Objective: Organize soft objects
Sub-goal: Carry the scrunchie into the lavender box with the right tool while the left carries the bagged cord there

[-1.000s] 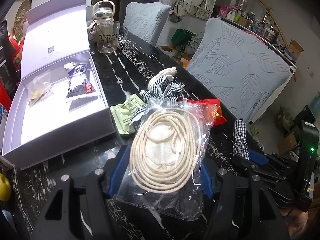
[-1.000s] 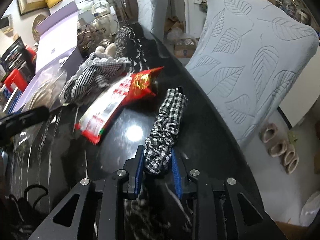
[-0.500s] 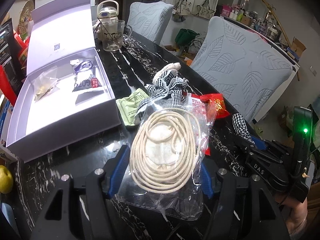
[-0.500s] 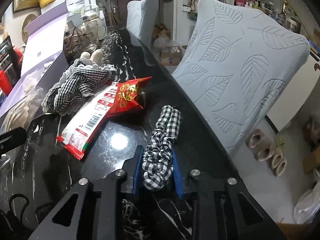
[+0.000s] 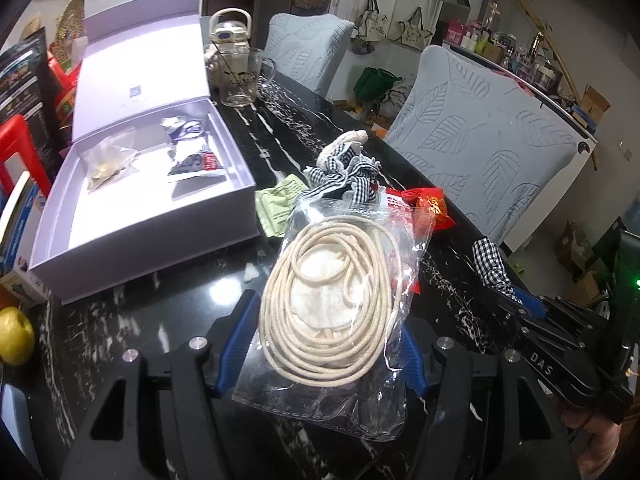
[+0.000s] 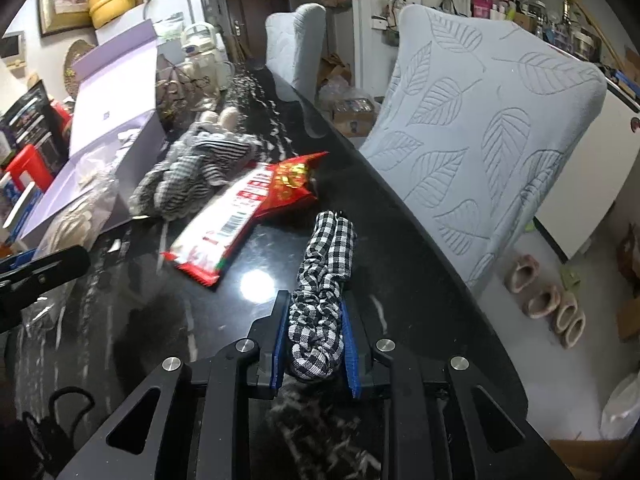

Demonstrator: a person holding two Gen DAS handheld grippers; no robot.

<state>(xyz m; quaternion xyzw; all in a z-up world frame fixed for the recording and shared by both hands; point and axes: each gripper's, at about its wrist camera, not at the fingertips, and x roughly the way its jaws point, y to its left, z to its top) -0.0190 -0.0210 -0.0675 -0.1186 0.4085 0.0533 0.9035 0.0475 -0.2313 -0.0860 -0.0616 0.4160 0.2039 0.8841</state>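
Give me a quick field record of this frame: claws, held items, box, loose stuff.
left claw: shut on bag of cord
right claw: shut on checked scrunchie
box: open, lid up, two packets inside
loose on table: red snack packet, green sachet, checked cloth pile

Both grippers are showing black frames, blue finger pads (image 5: 240,340) and silver screws; the right gripper (image 5: 520,304) is wearing white "DAS" lettering.

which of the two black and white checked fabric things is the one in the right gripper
The slim checked scrunchie, clamped between the right gripper's blue pads near the table's chair-side edge. The other, a bulkier checked piece with cream trim, lies loose behind the red snack packet.
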